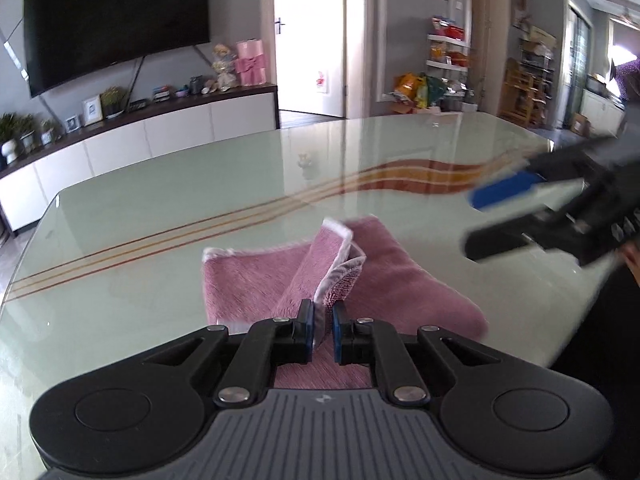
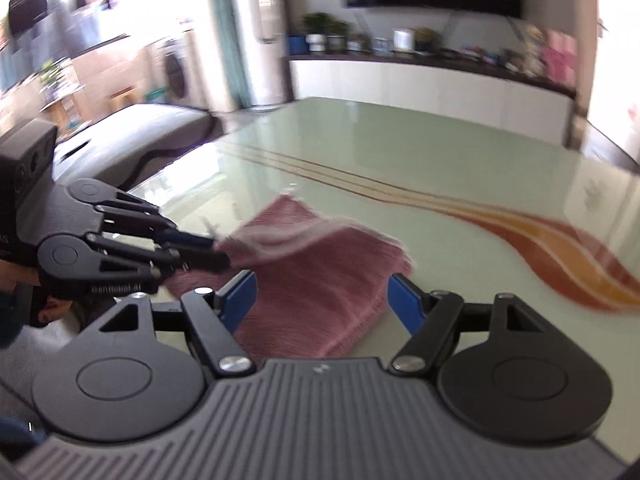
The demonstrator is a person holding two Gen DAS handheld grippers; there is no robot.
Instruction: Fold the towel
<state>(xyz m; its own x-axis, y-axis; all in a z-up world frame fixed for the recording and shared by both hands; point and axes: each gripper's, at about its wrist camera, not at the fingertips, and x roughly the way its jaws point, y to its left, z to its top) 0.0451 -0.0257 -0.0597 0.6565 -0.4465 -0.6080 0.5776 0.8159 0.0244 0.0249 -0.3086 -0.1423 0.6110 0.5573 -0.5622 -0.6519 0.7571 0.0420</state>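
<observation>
A: Left wrist view first. Where is the towel (image 1: 376, 280)?

B: On the glass bench (image 1: 160, 216), near its close edge, right ahead of the left claw (image 1: 323, 330). It is pink, partly folded, lying mostly flat.

A: And the claw's grip?

B: The left claw is pinched nearly closed on a raised white-trimmed edge of the towel. That flap stands up from the flat layers and leans away from the camera.

A: Which way does the towel run?

B: Its long side goes across the view, left to right, with the lifted strip crossing it at the middle.

A: The other tool?

B: The right claw (image 1: 486, 220) enters from the right, above the bench and apart from the towel, its fingers spread. It is blurred.

A: Any containers?

B: Only distant pots of plants (image 1: 16, 136) on the sideboard (image 1: 140, 136) under the TV (image 1: 116, 24).

A: Now the right wrist view.

B: The right claw (image 2: 320, 300) gapes wide with the towel (image 2: 320, 280) lying between and beyond its blue fingers (image 2: 406, 304), not gripped. The left claw (image 2: 218, 250) comes from the left, clamped on the towel's left edge, which is lifted and blurred. Here the towel stretches from that edge toward the lower right.
</observation>
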